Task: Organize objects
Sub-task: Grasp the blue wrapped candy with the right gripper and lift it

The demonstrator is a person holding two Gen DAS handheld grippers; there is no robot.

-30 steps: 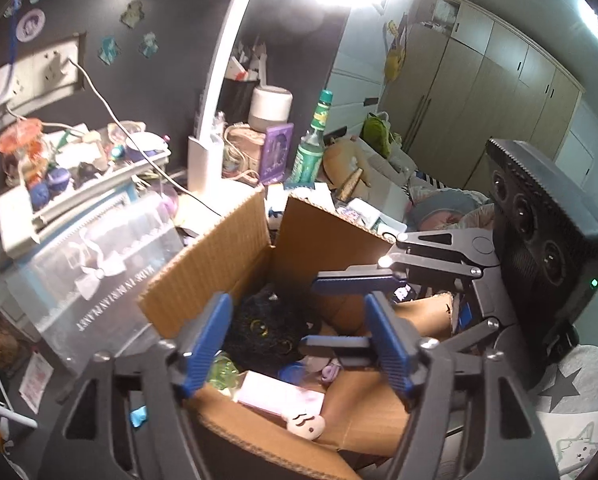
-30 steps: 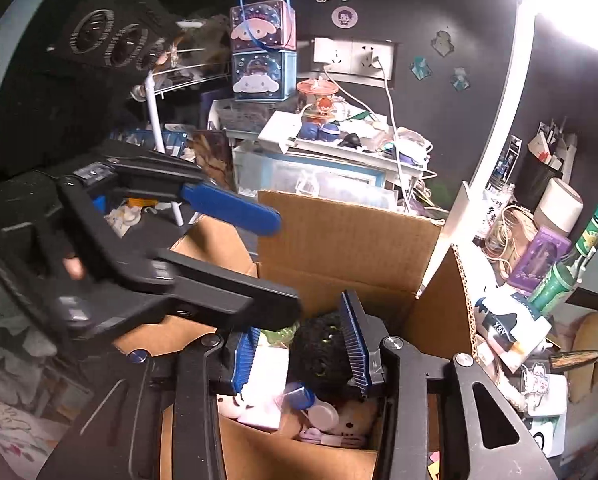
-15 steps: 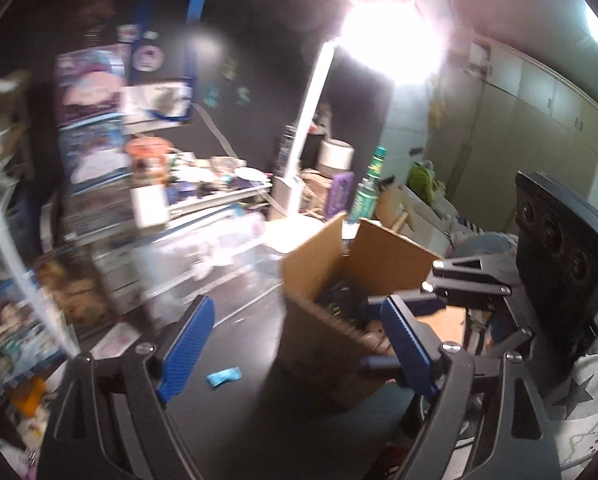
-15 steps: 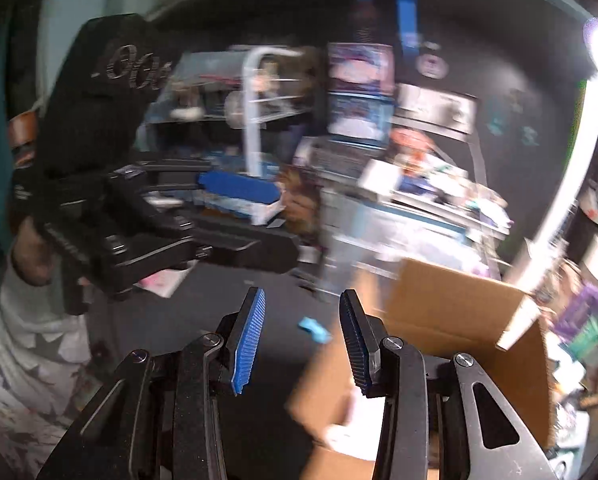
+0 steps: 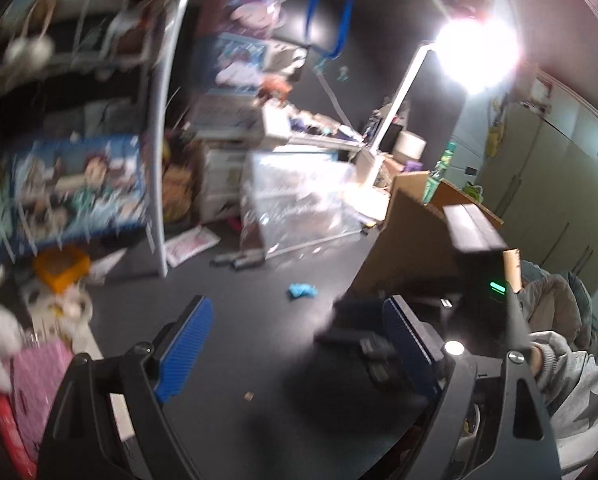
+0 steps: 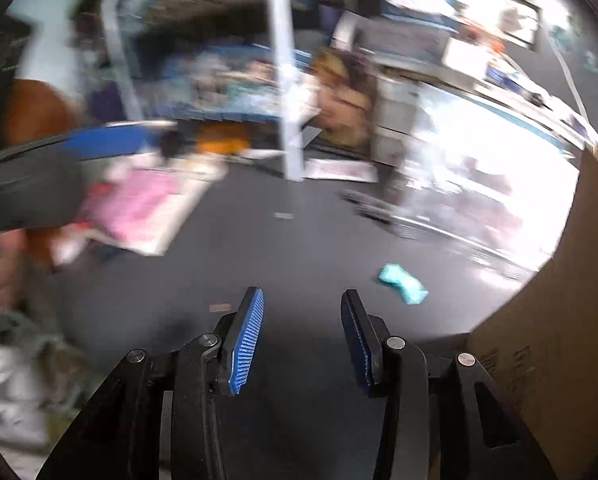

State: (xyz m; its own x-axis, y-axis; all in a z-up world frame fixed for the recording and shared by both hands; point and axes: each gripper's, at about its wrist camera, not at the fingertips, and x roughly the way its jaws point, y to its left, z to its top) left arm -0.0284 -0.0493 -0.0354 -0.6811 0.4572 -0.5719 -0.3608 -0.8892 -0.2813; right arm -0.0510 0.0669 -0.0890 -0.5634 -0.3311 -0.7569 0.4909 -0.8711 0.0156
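Both views motion-blurred; no writing or label can be read anywhere, not on the printed boxes at the back nor on the faint marks low on the carton wall. Left tool (image 5: 295, 344) is spread wide, blue ribbed pads far apart, nothing between them, above the dark counter (image 5: 235, 304). Right tool (image 6: 302, 336) is partly open with a moderate gap, also holding nothing, above the same dark surface. A small turquoise scrap (image 5: 301, 290) lies on the counter ahead of the left tool, between its two pads in line of sight; in the right wrist view the same scrap (image 6: 402, 283) sits ahead and slightly right of the right tool, near the carton. The cardboard box (image 5: 415, 240) stands ahead-right of the left tool, flaps up; it fills the right edge of the right wrist view (image 6: 559, 320), just beside that tool. Beyond the scrap, a clear plastic bin (image 5: 299, 200) catches glare. A pink packet (image 6: 139, 208) lies ahead-left of the right tool. A bright lamp (image 5: 475, 52) burns far ahead-right.
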